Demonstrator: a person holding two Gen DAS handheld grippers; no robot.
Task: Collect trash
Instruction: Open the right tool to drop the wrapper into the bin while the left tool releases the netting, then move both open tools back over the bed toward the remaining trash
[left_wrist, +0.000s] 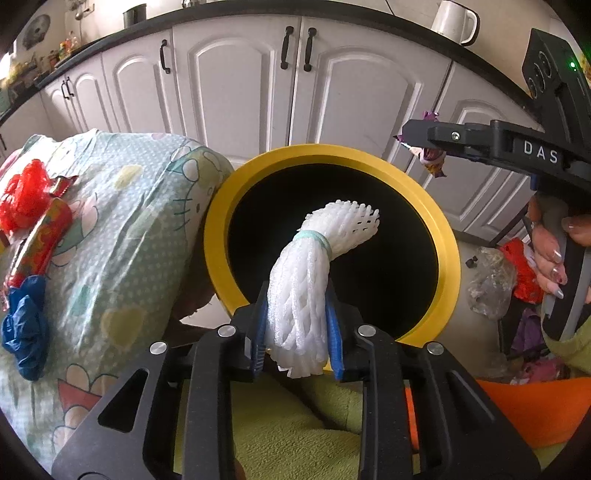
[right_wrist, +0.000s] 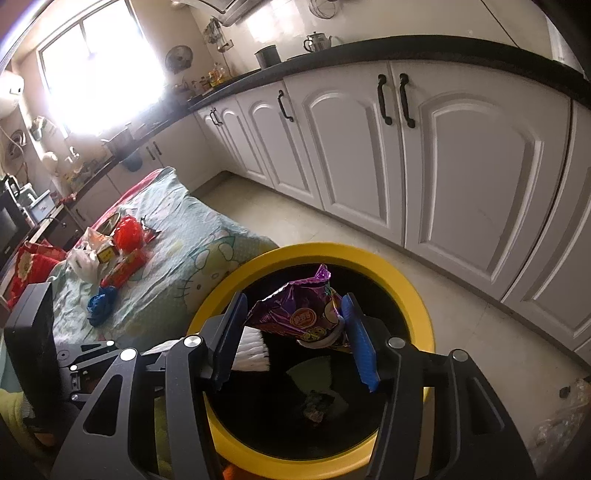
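The white foam net sleeve (left_wrist: 310, 280), bunched with a pale band around its middle, is hanging right over the mouth of the yellow-rimmed bin (left_wrist: 218, 229), and the left gripper (left_wrist: 297, 341) is squeezing its lower end between the blue pads. The right gripper (right_wrist: 295, 332) is hovering over the same bin, with a purple snack wrapper (right_wrist: 299, 314) sitting between its jaws. The wrapper is touching the right pad, but the left pad looks clear of it, so I honestly can't tell if that one is actually gripping.

For the drop, I'd say keep both pieces over the black inside, not the rim, and let go fully so the foam isn't snagging on the pads.

More trash is waiting on the patterned cloth (left_wrist: 122, 229) beside the bin: a red plastic bag (left_wrist: 26, 199) and a blue glove (left_wrist: 26, 328), among others.
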